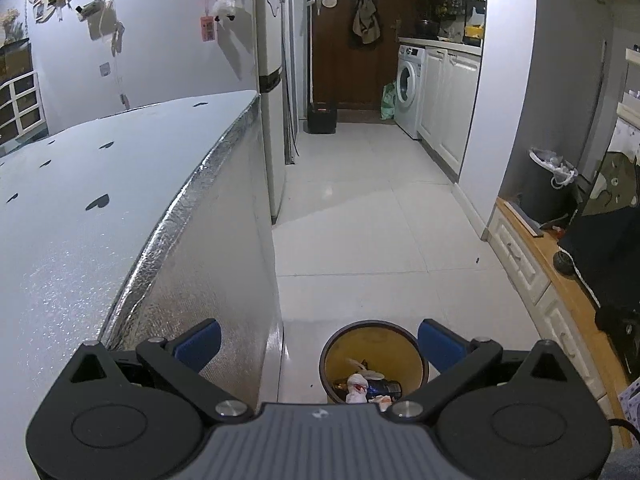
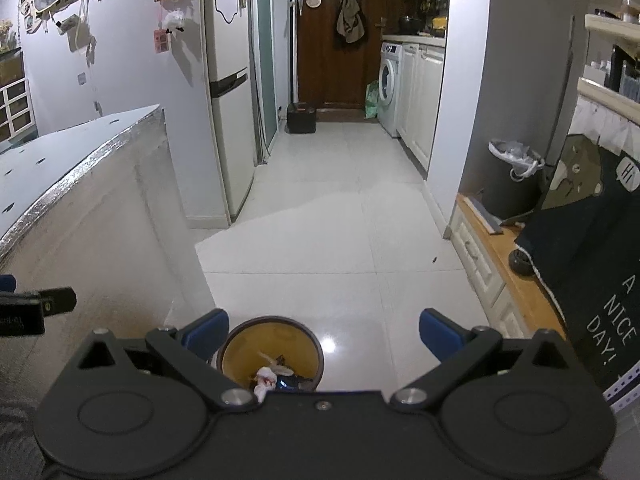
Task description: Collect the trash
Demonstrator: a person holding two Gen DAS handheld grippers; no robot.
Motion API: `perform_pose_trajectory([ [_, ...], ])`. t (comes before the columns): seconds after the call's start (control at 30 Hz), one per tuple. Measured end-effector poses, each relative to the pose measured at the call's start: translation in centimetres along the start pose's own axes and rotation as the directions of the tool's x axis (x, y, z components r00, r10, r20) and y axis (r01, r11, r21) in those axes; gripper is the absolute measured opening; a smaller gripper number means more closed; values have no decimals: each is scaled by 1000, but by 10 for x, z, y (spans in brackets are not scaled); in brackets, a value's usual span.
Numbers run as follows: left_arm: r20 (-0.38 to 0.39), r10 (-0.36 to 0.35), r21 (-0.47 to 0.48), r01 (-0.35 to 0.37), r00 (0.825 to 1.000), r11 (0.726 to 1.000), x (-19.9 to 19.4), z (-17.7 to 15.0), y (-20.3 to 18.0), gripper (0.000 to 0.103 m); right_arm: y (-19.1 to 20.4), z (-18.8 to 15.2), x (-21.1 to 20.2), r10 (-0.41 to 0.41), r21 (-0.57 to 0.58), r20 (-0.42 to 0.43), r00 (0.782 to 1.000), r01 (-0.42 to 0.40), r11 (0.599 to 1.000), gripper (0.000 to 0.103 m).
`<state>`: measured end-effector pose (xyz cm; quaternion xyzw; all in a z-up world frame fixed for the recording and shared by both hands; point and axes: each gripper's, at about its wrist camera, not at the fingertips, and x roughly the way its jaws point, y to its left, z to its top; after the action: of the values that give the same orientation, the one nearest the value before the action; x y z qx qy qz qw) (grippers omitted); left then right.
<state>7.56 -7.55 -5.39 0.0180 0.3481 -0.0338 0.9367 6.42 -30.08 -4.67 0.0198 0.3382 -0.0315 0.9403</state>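
Both my grippers are spread wide with nothing in them. My left gripper point(image 1: 319, 344) hangs over the floor with one small round bin point(image 1: 374, 362) right between its two blue fingers point(image 1: 200, 344), and the same bin point(image 2: 270, 354) sits just inside the left finger of my right gripper point(image 2: 324, 336). The bin stands on the white tile floor point(image 1: 360, 220), close beside the foil-edged table point(image 1: 100, 220).

Inside the bin there's trash: one crumpled white tissue with red spots point(image 1: 357, 386), one dark blue can lying on its side point(image 1: 386, 387), plus some other scraps I can't make out or count.

Counting the rest: one fridge point(image 2: 230, 92) past the table, one washing machine point(image 1: 410, 88) down the hall, one dark box point(image 1: 321, 117) on the floor by the brown door point(image 1: 344, 28), and one bigger dark bin with a white bag liner point(image 2: 514, 178) off to the right, well apart from the small one.
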Motion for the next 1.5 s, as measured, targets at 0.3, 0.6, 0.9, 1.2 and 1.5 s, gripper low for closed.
perform_pose_trajectory([
  [0.3,-1,0,13,0,1000,1000,-5,-8,-1,103,2,-6,-1,-35,-5,12,999,35,999,102],
  [0.6,8,8,5,-8,1000,1000,-6,-10,2,103,7,-8,-1,-46,-26,23,999,46,999,102],
  [0.9,15,13,8,-13,1000,1000,-9,-11,1,103,11,-11,-5,-52,-55,46,998,55,997,102],
  [1.2,11,13,15,-14,1000,1000,-8,-11,-2,103,10,-10,-4,-47,-48,37,998,49,998,102],
  [1.5,8,13,23,-13,1000,1000,-6,-11,-2,103,8,-9,-2,-41,-44,27,999,43,998,102],
])
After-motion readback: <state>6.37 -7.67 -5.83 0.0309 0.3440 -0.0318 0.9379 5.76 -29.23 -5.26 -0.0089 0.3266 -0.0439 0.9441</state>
